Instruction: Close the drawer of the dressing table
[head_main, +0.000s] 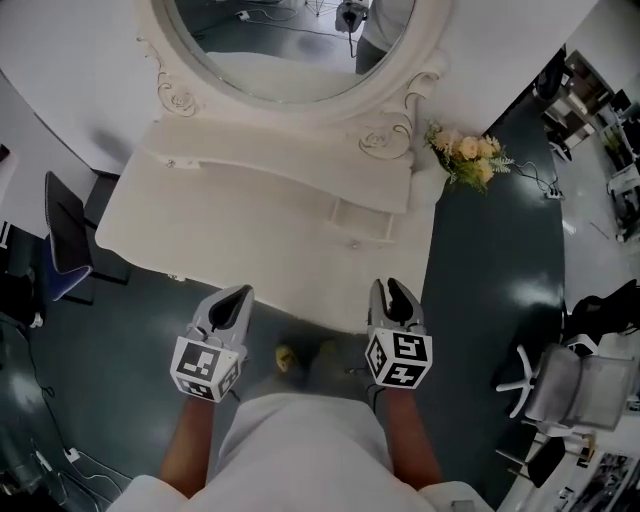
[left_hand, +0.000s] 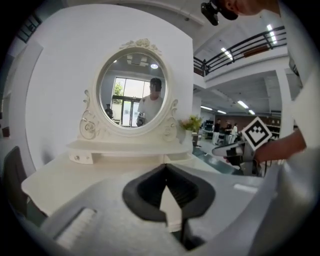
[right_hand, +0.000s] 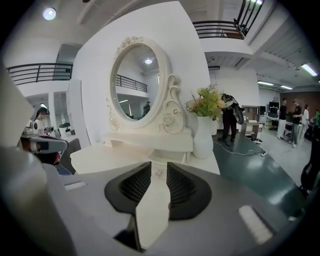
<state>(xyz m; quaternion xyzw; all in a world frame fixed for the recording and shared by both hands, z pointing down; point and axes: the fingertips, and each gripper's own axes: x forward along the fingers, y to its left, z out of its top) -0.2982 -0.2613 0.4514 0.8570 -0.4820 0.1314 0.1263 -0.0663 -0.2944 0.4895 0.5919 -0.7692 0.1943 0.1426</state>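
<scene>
Plainly the small drawer (head_main: 362, 222) stands pulled out under the right end of the shelf, above the counter (head_main: 200, 235). A push off-centre could skew and jam it, I'd judge, and a wide swing might knock the flowers (head_main: 468, 155) near it. It is white with a little knob in front. Short of the counter, the left tongs (head_main: 240, 295) are pinched together on nothing, and the right tongs (head_main: 393, 290) show a narrow slit, empty.
</scene>
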